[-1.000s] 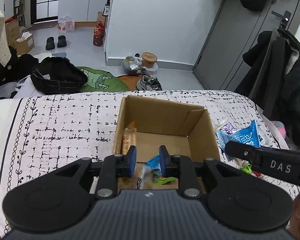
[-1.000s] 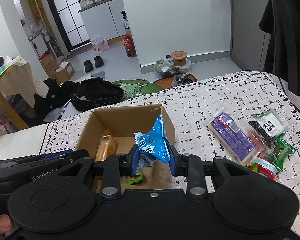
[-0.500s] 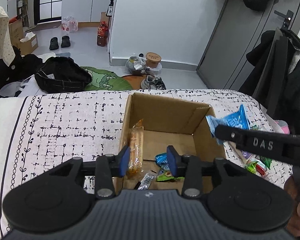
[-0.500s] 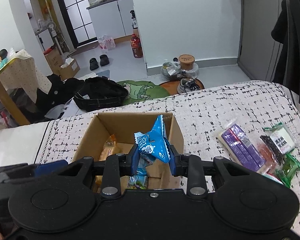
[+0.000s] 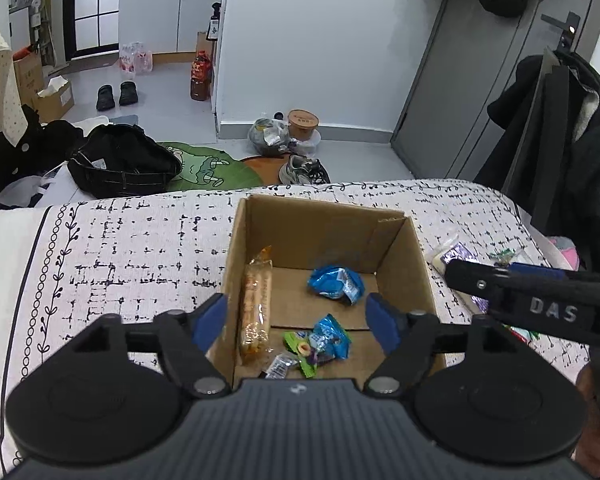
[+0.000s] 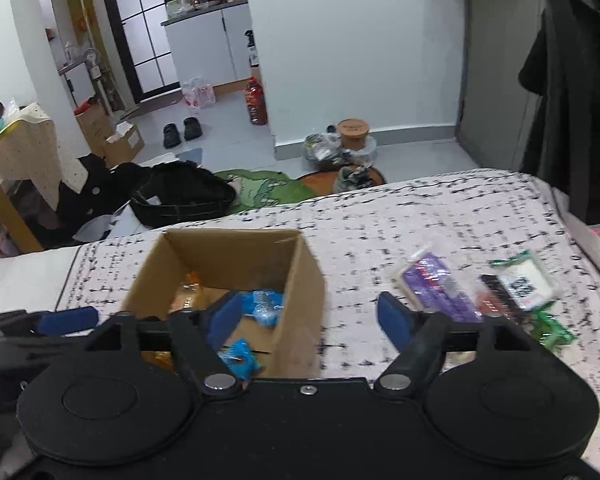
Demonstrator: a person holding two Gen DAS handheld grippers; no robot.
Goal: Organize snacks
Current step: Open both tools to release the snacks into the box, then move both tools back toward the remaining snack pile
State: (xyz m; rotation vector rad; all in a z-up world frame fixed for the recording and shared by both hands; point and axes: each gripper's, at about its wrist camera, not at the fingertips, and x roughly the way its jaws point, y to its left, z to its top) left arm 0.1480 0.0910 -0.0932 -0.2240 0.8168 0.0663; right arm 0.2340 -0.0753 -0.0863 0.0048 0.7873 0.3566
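An open cardboard box (image 5: 396,252) sits on the patterned cloth. Inside lie a long orange snack bar (image 5: 255,300), a blue packet (image 5: 336,283), a second blue packet (image 5: 332,336), a green packet (image 5: 300,350) and a small silver packet (image 5: 279,365). My left gripper (image 5: 298,322) is open and empty over the box's near edge. My right gripper (image 6: 310,316) is open and empty above the box's right wall (image 6: 300,304); it also shows in the left wrist view (image 5: 540,304). A purple packet (image 6: 432,284) and other snacks (image 6: 524,280) lie right of the box.
The cloth-covered surface (image 5: 120,248) drops off at its far edge. Beyond it on the floor lie a black bag (image 5: 124,164), a green mat (image 5: 204,168) and shoes (image 5: 300,168). A dark coat (image 5: 560,128) hangs at the right.
My right gripper has opened and let go of the blue packet, which now lies in the box. My left gripper has opened wide and drawn back slightly.
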